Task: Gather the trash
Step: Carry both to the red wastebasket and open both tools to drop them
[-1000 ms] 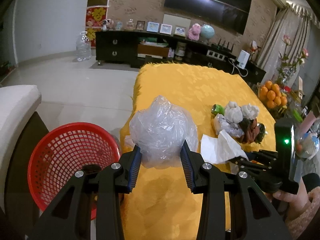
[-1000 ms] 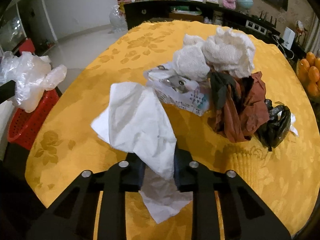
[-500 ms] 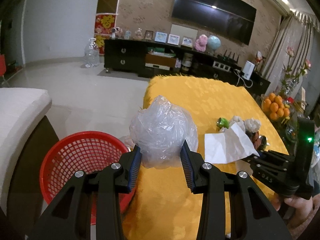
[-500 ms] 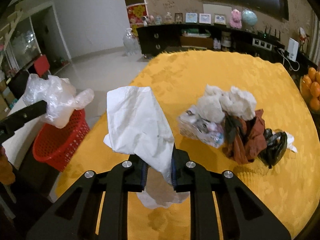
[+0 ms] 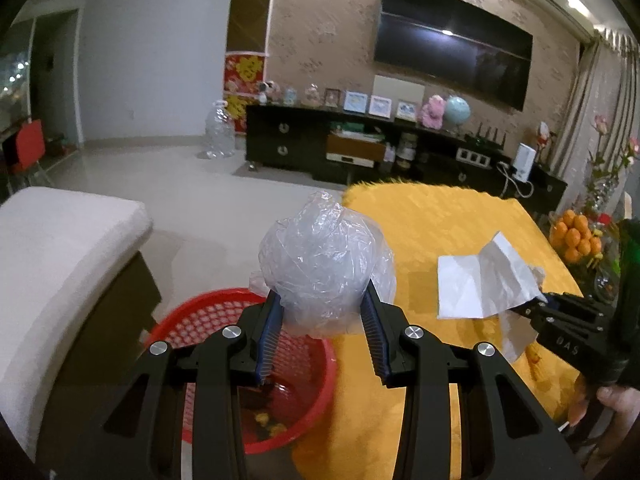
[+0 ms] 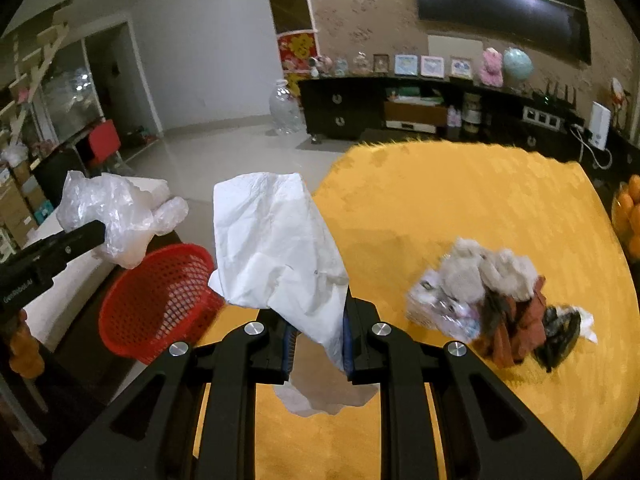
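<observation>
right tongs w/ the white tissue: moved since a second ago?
Yes. The right tongs, shut on the white tissue, lifted it off the yellow tablecloth; the trash pile now looks smaller and farther below.

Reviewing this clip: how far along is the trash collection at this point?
Done: a few scraps already lie in the red basket. In hand: the left gripper is clamped on a crumpled clear plastic bag above the basket, and the right gripper pinches a white tissue lifted off the yellow table. Left: the pile of wads, wrappers and dark scraps on the table.
</observation>
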`<action>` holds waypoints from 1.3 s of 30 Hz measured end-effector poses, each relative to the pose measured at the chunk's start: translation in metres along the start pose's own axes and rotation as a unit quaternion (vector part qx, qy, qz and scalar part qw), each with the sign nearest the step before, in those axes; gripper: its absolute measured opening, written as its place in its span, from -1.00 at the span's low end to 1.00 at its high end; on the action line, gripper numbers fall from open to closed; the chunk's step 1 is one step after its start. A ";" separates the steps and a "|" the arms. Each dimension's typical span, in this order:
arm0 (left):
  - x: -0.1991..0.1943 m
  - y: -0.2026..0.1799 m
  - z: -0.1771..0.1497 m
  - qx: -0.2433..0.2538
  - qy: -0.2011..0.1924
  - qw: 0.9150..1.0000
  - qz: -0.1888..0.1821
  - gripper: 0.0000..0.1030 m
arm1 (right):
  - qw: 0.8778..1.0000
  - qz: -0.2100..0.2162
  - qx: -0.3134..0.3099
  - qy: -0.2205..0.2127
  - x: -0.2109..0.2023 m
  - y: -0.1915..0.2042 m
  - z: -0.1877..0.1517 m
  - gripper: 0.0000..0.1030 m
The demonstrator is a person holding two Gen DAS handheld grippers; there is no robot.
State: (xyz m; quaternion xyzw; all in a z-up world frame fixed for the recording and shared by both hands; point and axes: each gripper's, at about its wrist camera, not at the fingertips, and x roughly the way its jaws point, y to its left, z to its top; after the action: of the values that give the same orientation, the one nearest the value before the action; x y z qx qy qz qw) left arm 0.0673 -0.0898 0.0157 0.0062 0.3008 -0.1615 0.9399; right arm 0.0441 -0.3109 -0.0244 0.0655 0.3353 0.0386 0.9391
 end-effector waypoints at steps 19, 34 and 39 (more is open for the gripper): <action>-0.011 0.067 0.010 -0.046 -0.010 0.992 0.116 -0.29 | 0.996 0.073 -0.046 -0.037 0.012 0.062 0.070 -0.65; 0.018 0.080 -0.004 -0.051 0.039 0.989 0.136 -0.29 | 0.991 0.108 -0.072 0.024 0.065 0.113 0.047 -0.65; 0.034 0.085 -0.013 -0.052 0.067 0.986 0.143 -0.29 | 0.989 0.123 -0.072 0.049 0.083 0.123 0.040 -0.63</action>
State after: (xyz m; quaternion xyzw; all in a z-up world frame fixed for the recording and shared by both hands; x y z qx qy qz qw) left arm 0.1126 -0.0183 -0.0217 0.0109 0.3673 -0.0092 0.9300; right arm 0.1298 -0.1833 -0.0269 0.0362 0.3663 0.1814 0.9119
